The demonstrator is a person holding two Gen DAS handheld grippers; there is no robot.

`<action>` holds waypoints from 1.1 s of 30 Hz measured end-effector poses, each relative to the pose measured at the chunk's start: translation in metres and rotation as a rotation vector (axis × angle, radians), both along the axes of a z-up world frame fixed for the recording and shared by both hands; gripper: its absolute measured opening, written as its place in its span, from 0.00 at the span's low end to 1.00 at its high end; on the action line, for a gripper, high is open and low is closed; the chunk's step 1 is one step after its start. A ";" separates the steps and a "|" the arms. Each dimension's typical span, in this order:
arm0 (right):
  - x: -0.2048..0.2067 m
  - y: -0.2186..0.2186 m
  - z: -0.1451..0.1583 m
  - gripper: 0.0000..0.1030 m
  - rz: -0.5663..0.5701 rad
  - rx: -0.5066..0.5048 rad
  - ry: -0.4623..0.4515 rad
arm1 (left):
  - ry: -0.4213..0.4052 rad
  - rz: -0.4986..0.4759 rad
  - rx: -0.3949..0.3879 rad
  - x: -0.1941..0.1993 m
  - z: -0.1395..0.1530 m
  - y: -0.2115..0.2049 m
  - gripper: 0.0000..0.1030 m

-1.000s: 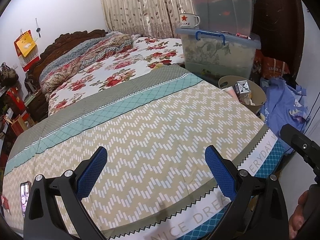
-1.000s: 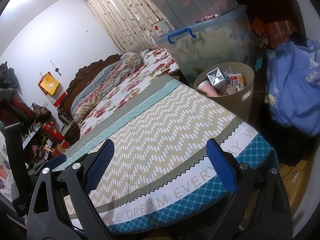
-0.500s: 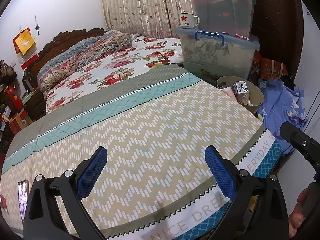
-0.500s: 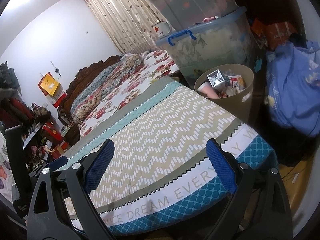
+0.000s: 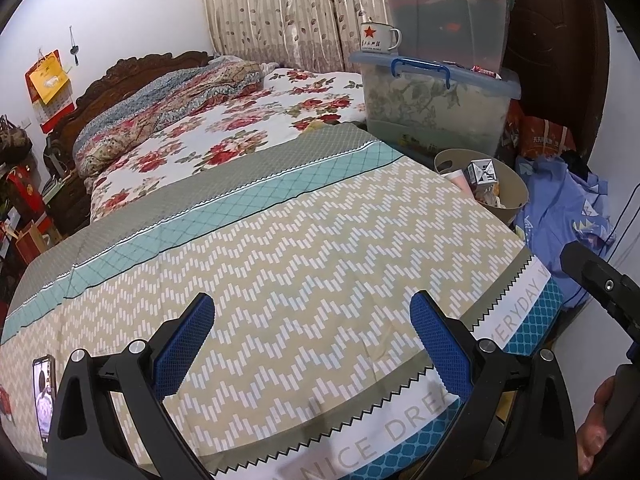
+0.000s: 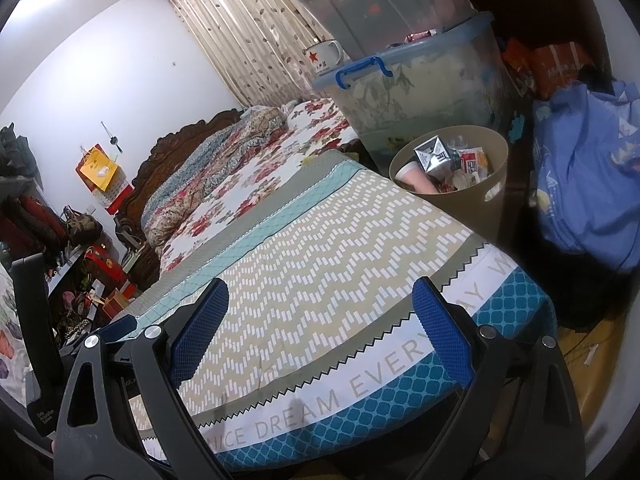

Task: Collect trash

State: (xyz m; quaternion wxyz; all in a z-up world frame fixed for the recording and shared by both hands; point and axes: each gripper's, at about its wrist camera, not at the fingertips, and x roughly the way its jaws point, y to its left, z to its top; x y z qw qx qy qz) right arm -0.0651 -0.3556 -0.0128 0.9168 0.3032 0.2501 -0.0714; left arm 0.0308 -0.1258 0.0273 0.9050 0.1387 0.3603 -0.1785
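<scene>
A tan waste bin (image 6: 472, 208) stands on the floor by the bed's far right corner, holding a silver carton (image 6: 431, 155), a pink cup and other wrappers. The same bin (image 5: 514, 196) shows in the left wrist view past the bed edge. My left gripper (image 5: 312, 322) is open above the zigzag bedspread (image 5: 304, 264), nothing between its blue pads. My right gripper (image 6: 320, 312) is open too, over the bed's foot end, empty. No loose trash shows on the bedspread.
Two stacked clear storage boxes (image 5: 436, 92) with an enamel mug (image 5: 378, 38) stand behind the bin. Blue clothing (image 6: 584, 184) is piled right of it. A phone (image 5: 43, 396) lies on the bed's left edge. A folded quilt (image 5: 168, 100) lies by the headboard.
Both views have shifted only slightly; the left wrist view drifted a little. Both grippers stayed open and empty.
</scene>
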 end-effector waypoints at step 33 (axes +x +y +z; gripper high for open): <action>0.001 0.003 -0.006 0.90 0.006 0.002 0.009 | 0.003 0.012 0.001 0.002 -0.002 0.005 0.92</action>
